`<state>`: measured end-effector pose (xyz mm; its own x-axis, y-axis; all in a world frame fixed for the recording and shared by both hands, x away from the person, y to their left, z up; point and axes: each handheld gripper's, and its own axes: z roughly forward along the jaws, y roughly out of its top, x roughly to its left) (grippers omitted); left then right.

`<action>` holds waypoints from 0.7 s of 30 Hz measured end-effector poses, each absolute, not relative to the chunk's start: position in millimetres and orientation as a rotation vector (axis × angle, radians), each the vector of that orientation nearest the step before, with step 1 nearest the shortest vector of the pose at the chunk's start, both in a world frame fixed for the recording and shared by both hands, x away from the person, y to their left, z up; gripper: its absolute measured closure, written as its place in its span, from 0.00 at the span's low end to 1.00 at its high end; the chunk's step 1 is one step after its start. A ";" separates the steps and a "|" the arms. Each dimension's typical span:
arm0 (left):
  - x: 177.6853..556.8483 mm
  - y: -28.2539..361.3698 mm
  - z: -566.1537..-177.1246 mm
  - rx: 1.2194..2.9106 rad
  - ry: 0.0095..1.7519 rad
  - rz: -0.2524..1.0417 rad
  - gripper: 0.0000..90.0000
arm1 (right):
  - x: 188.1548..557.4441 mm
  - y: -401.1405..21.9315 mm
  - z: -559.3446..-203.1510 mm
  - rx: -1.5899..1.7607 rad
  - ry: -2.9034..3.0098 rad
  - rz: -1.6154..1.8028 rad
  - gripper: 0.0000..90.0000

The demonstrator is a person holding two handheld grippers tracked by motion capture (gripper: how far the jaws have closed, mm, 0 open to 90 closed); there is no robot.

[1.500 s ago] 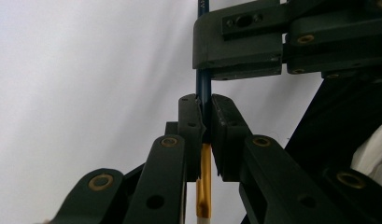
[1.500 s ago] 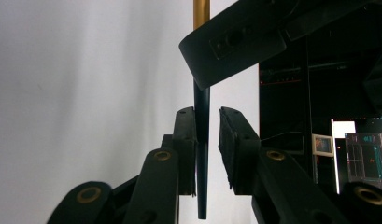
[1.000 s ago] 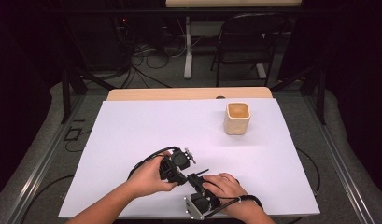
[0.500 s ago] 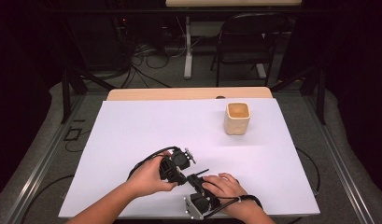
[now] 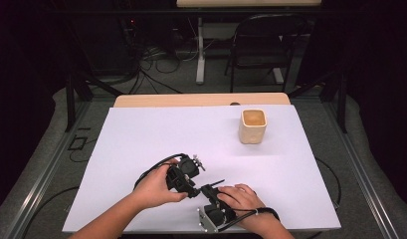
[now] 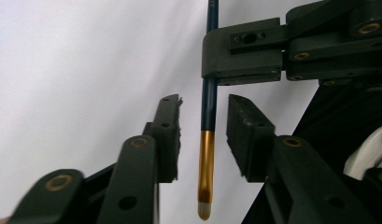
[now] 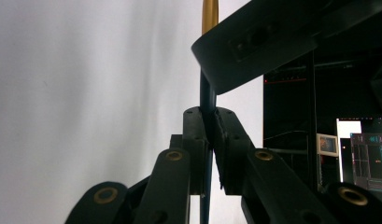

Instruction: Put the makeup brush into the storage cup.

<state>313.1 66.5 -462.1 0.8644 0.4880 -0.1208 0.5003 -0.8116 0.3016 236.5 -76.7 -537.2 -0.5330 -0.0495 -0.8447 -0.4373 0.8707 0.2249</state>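
A white worktop (image 5: 156, 134) spreads under both hands, and a tan square cup (image 5: 253, 125) stands well apart from the tools, far beyond them and off to the right as the high view shows it.

Near the front edge the two tools meet. The left tool (image 5: 191, 174) sits in the person's left hand (image 5: 156, 188), just beside and slightly beyond the right tool (image 5: 214, 191), which the right hand (image 5: 239, 197) holds low against the worktop.

The thing between them is a thin paintbrush (image 6: 207, 121) with a dark blue handle, a gold metal collar and a small pale tip. In the left gripper view it runs upright through the gap between the left tool's (image 6: 202, 135) two pads, the collar and tip reaching down past them toward the camera. These jaws have just been opening: they now stand moderately apart, with a clear strip of white worktop showing on either side of the handle, so neither pad presses on the brush.

Higher up the handle in that same view, the other tool's jaws cross from the right and clamp the brush. The right gripper view confirms it: the right tool (image 7: 211, 135) is narrowed hard onto the dark handle, its pads pinching the paintbrush (image 7: 207, 100) at their tips, with the gold collar rising beyond them.
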 end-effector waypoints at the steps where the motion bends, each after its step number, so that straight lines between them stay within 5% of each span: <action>1: 312.6 67.4 -461.7 2.712 0.742 -0.051 0.69 | 236.6 -77.0 -537.2 -0.353 2.092 0.515 0.93; 10: 309.2 79.8 -458.2 2.677 0.738 -0.016 0.56 | 237.7 -80.1 -537.6 -0.335 2.101 0.509 0.93; 21: 304.7 93.4 -453.6 2.655 0.738 0.031 0.52 | 241.6 -86.3 -536.0 -0.290 2.110 0.507 0.93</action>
